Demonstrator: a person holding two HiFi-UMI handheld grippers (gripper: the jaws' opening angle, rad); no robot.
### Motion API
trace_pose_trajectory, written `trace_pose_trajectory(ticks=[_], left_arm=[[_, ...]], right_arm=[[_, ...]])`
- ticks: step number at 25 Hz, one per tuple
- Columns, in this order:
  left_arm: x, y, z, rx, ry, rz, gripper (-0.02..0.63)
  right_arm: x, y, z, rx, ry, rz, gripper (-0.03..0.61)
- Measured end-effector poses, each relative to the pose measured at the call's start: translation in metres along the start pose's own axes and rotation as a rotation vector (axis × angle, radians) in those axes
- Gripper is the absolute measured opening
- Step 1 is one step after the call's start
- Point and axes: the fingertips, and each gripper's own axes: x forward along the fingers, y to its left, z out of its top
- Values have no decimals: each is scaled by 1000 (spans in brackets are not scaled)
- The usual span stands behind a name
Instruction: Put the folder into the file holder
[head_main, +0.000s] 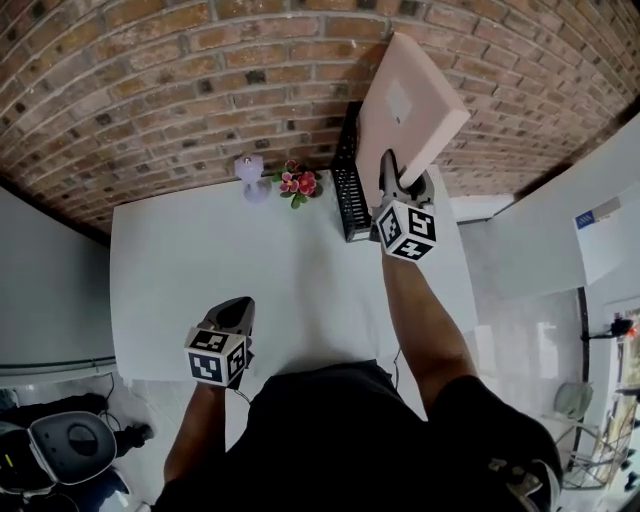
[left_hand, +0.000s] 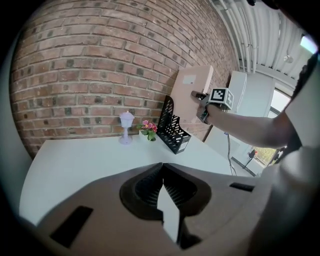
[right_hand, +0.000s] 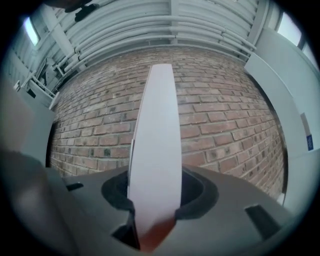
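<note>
Head view shows me the right gripper (head_main: 397, 180) pinching the pale pink folder (head_main: 412, 100) by its lower edge. It holds the folder in the air, tilted, above the black mesh file holder (head_main: 349, 185). The holder stands at the far right of the white table (head_main: 200, 260), close to the brick wall (head_main: 150, 80). The right gripper view confirms the hold: the folder's edge runs straight up between the jaws, clamped from both sides. I can see no part of the folder inside a slot yet.

My left gripper (head_main: 240, 308) hangs over the near edge of the table, well apart from the holder. Its jaws are pressed together at the tips with nothing between them.

I take this as the carry-and-align step, with the insertion still to come. Next I would bring the folder upright, line its lower edge up with one slot, and lower it in. Since the grip sits low on the folder, I expect the jaws to meet the holder's rim before the folder is seated. I would probably have to let go partway and let it slide down. The small lilac lamp (head_main: 250, 172) and the flowers (head_main: 298, 183) stand just left of the holder, out of the folder's way as I judge it.
</note>
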Motion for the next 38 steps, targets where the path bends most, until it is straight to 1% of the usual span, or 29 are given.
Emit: trace_pose_trajectory(ticks=[3, 5, 8, 11, 14, 16, 19, 24, 30, 33, 38], left_arm=[[3, 1, 0, -12, 4, 16, 3], [6, 2, 4, -18, -4, 23, 3], [9, 7, 5, -40, -13, 33, 3], [11, 8, 3, -49, -3, 37, 3], [13, 0, 5, -38, -4, 26, 3], [13, -3, 8, -28, -8, 25, 3], [9, 0, 7, -26, -6, 38, 3], [7, 8, 5, -34, 0, 57, 3], [12, 5, 5, -35, 4, 48, 3], [14, 3, 4, -36, 4, 36, 3], [12, 3, 1, -47, 2, 39, 3]], right_arm=[[16, 1, -18, -18, 47, 25, 186], [22, -2, -18, -57, 57, 40, 184], [24, 0, -26, -117, 81, 86, 210], [22, 4, -40, -100, 121, 97, 198], [20, 2, -54, -73, 161, 78, 152], [19, 1, -60, -60, 161, 74, 138], [16, 2, -69, -65, 163, 75, 144], [13, 1, -96, -83, 205, 85, 161], [10, 1, -133, -124, 328, 92, 204], [6, 0, -150, -146, 398, 95, 215], [-2, 1, -182, -150, 523, 113, 235]])
